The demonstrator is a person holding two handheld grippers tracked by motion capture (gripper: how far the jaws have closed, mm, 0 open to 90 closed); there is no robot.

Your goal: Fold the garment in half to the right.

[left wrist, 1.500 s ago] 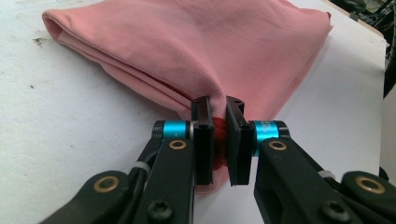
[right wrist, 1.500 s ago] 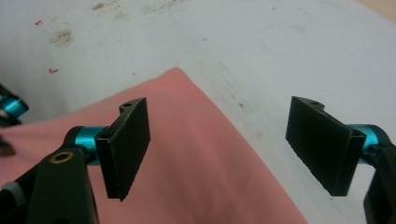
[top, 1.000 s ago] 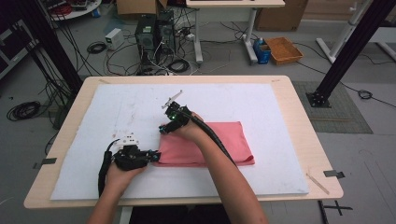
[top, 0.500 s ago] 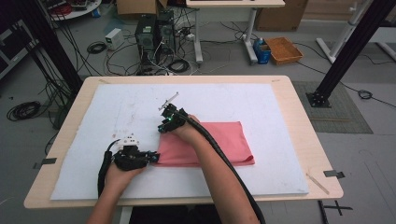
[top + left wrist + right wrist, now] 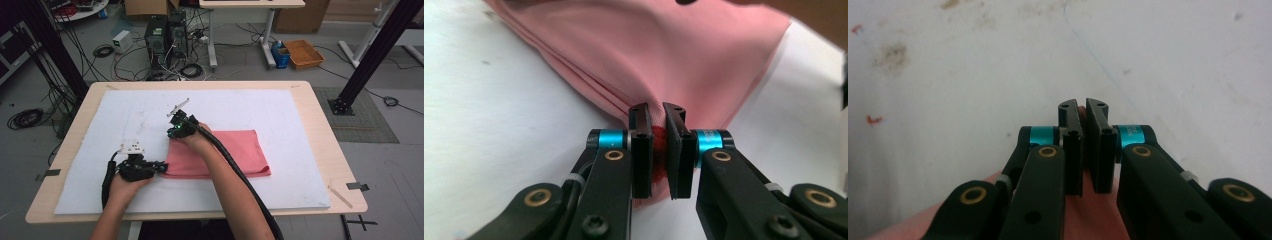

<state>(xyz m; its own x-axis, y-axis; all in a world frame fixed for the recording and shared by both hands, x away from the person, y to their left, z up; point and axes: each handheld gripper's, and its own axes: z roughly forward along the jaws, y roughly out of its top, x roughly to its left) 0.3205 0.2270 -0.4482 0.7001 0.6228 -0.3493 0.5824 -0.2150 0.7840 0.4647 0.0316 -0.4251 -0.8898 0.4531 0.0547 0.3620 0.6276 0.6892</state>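
On a white surface point(image 5: 280, 115), the left gripper point(image 5: 657, 145) pinches the pink cloth's point(image 5: 235, 150) near-left corner while the right gripper's point(image 5: 1082, 150) jaws, just closing, clamp its far-left corner.

Your folded cloth point(image 5: 220, 154) is plain pink; mat point(image 5: 280, 115) white, stained; table point(image 5: 320, 125) pale wood; jaws black, cyan collars.

We see a light wooden table point(image 5: 320, 125) topped with a white foam sheet point(image 5: 280, 115), standing on a grey concrete floor point(image 5: 45, 90). Behind it sit two black computer towers point(image 5: 165, 37) amid tangled black cables point(image 5: 197, 70), with a small white box point(image 5: 121, 41) nearby. Farther right we note a brown wicker basket point(image 5: 304, 53), a blue container point(image 5: 281, 54), and a slanted black metal frame post point(image 5: 372, 55).
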